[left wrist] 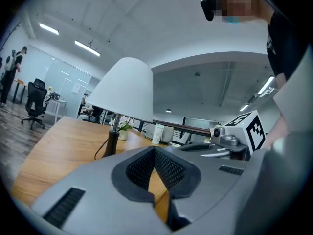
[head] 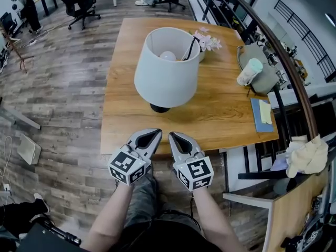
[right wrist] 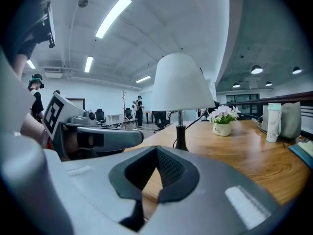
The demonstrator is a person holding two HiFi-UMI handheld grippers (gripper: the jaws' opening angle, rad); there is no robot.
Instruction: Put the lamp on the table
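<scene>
Beyond left tongs (head: 156, 133), right tongs (head: 172, 135): lamp (head: 167, 73).

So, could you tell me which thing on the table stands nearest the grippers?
The lamp with the white shade: it stands toward the table's near edge; the flowers, grey bag and blue notebook sit farther off.

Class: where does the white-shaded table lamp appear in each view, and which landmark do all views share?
Head view: white-shaded table lamp, upper centre.
Left gripper view: lamp left of centre.
Right gripper view: lamp centre.
Shared landmark: small white pot of pink flowers beside the lamp.
</scene>
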